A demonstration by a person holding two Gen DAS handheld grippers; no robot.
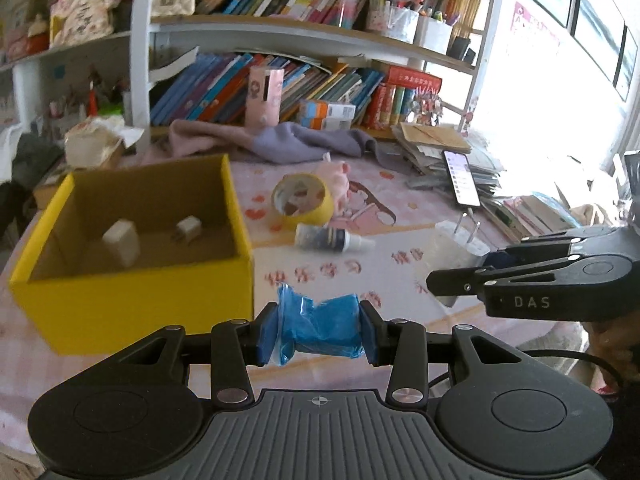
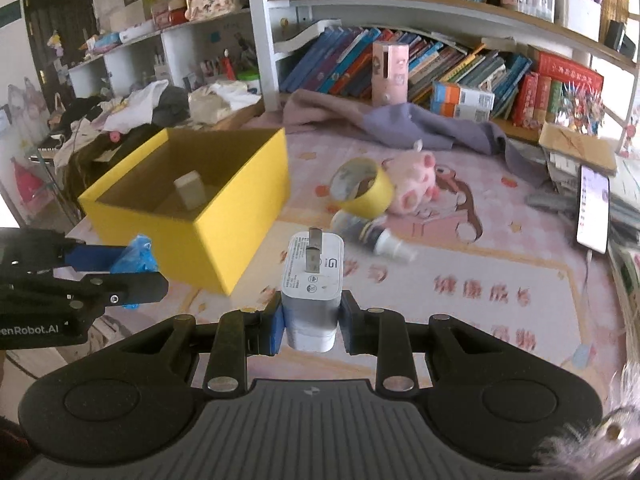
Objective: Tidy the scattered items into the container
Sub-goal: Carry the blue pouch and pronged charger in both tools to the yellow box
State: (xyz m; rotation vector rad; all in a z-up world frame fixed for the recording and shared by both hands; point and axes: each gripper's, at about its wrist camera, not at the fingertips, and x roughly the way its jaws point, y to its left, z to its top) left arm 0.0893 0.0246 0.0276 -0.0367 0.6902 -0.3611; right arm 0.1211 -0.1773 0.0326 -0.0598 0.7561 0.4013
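Left wrist view: the left gripper (image 1: 319,334) has its jaws pinching a crumpled blue bag (image 1: 320,330), long axis crosswise between the pads, held above the surface (image 1: 400,320) just right of the box's near corner. The yellow box (image 1: 132,280) sits at the left, open, with two white chargers (image 1: 122,242) inside, both upright. Out on the surface: one tape roll (image 1: 303,199) tilted on its edge, one spray bottle (image 1: 334,239) lying on its side with the nozzle pointing right, one pink plush (image 1: 338,178) behind the roll. The right gripper (image 1: 460,276) comes in from the right, holding one more charger (image 1: 456,240), prongs up.

Right wrist view: the right gripper (image 2: 311,326) has its jaws clamped on the white charger (image 2: 312,292), long axis running forward, prongs pointing away toward the bottle (image 2: 374,236). The box (image 2: 224,240) is ahead to the left, only one charger (image 2: 190,192) visible inside here. The roll (image 2: 362,188) leans against the plush (image 2: 412,188). At the left edge, the left gripper (image 2: 132,276) grips the blue bag (image 2: 134,258) beside the box's near wall.
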